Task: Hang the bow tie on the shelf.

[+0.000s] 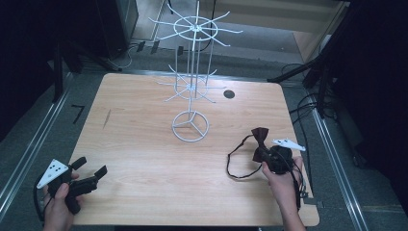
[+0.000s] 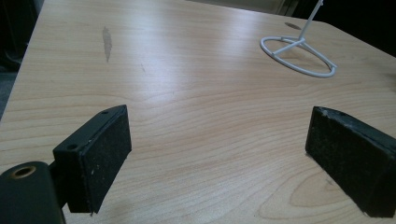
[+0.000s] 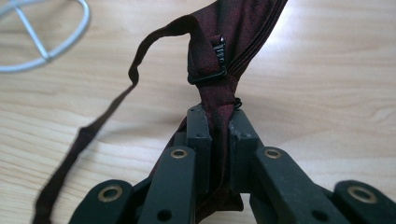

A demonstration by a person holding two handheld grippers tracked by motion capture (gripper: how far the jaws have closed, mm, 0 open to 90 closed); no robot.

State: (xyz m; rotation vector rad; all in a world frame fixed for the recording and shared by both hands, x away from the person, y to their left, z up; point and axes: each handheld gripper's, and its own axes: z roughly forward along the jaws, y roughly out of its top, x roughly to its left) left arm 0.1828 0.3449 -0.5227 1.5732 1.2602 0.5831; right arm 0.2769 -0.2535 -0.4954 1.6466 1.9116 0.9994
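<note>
Since the bow tie [image 3: 219, 93] is soft, light cloth with a limp strap [image 3: 93, 126] trailing off to the side, its knot is the firm spot — and the right gripper [image 3: 217, 126] already pinches it there, fabric rising just ahead of the jaws. Left gripper [image 2: 217, 154] rests wide open, holding nothing — well apart.

Dim, bluish light; sharp pictures
</note>
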